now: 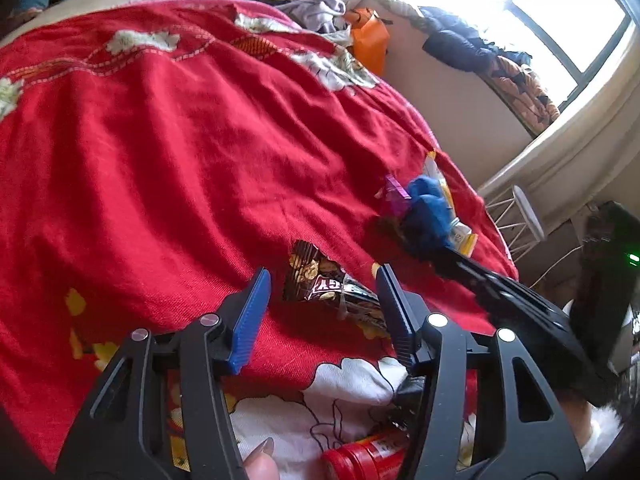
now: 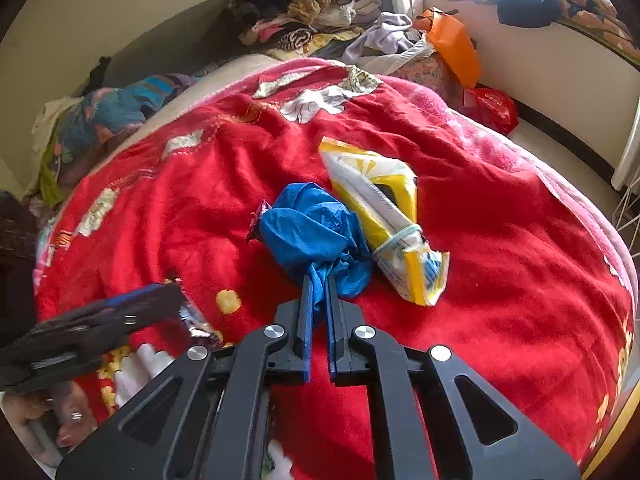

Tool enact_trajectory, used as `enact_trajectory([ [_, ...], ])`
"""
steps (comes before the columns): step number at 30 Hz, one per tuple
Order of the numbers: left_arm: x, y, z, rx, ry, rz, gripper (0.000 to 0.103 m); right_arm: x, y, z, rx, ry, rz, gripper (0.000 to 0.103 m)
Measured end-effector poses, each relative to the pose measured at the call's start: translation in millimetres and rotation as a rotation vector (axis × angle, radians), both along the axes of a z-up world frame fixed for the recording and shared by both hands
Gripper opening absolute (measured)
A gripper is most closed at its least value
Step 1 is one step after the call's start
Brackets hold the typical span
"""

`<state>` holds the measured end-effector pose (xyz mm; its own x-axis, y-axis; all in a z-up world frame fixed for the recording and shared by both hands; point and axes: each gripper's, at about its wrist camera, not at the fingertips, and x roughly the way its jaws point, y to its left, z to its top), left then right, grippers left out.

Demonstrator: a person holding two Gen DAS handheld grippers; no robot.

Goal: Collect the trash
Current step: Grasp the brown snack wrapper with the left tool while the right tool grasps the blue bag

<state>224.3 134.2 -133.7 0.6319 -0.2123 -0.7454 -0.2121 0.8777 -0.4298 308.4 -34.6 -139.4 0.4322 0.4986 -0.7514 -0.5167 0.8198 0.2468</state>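
Note:
On the red blanket (image 2: pixel 500 280) lie several pieces of trash. My right gripper (image 2: pixel 319 280) is shut on a crumpled blue plastic bag (image 2: pixel 312 228), which also shows in the left wrist view (image 1: pixel 430 210). A yellow and white snack bag (image 2: pixel 384 216) lies just right of it, and a small purple wrapper (image 1: pixel 394 196) just behind it. My left gripper (image 1: pixel 324 288) is open, its jaws on either side of a brown snack wrapper (image 1: pixel 332 284) lying on the blanket. The left gripper appears blurred at the left of the right wrist view (image 2: pixel 120 316).
A red bottle (image 1: pixel 368 458) lies on a white floral patch near the left gripper's base. Piles of clothes (image 2: pixel 304 8) and an orange bag (image 2: pixel 454 46) sit beyond the bed. A white wire rack (image 1: pixel 520 220) stands by the wall under the window.

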Motion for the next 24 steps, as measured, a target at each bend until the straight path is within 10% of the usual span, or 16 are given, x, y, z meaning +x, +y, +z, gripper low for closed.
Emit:
enact_trajectory([
  [10, -7.6, -7.3, 10.9, -0.003, -0.045, -0.002, 0.014, -35.4, -28.5, 16.1, 0.057, -0.027, -0.029, 0.005],
  [24, -38.8, -22.9, 66.3, 0.042, -0.199, -0.002, 0.006, -82.8, -65.4, 30.8, 0.069, -0.067, -0.071, 0.004],
])
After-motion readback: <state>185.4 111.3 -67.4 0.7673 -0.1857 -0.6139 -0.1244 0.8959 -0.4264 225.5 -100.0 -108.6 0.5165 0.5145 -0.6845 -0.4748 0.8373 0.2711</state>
